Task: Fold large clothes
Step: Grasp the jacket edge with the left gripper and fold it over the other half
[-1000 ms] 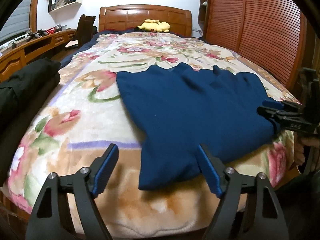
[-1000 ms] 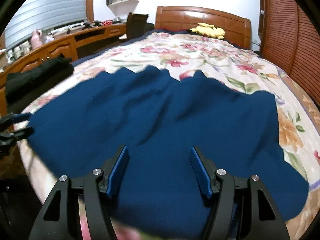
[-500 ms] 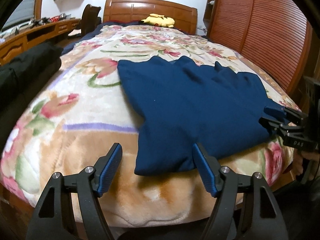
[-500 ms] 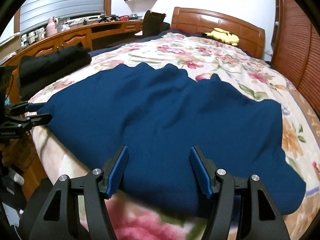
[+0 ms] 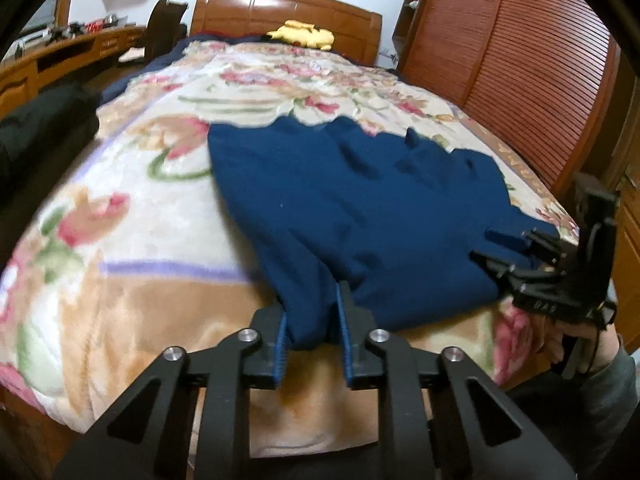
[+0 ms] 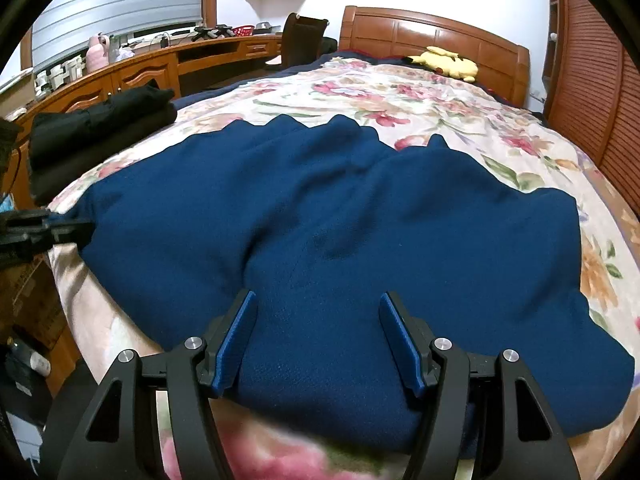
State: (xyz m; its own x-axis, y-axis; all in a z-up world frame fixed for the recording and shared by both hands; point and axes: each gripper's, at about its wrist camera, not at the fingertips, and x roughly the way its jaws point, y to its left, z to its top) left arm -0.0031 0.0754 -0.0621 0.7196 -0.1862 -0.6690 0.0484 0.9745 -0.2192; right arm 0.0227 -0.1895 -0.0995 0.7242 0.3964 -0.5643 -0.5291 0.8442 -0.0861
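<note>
on the bed (image 5: 120,280), left tongs (image 5: 311,332) just pinched sweater (image 5: 360,216).

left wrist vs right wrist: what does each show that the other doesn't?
Left wrist only: the left tool up close, its jaws just closed, shut on a near corner of the navy garment; the person's hand and grey sleeve behind the right tool.

Right wrist only: the right tool open over the garment's near edge; window blinds; a pink bottle on the desk.

Both: the floral blanket, yellow plush, headboard, folded black clothes, and each other's tool at the frame edge.
</note>
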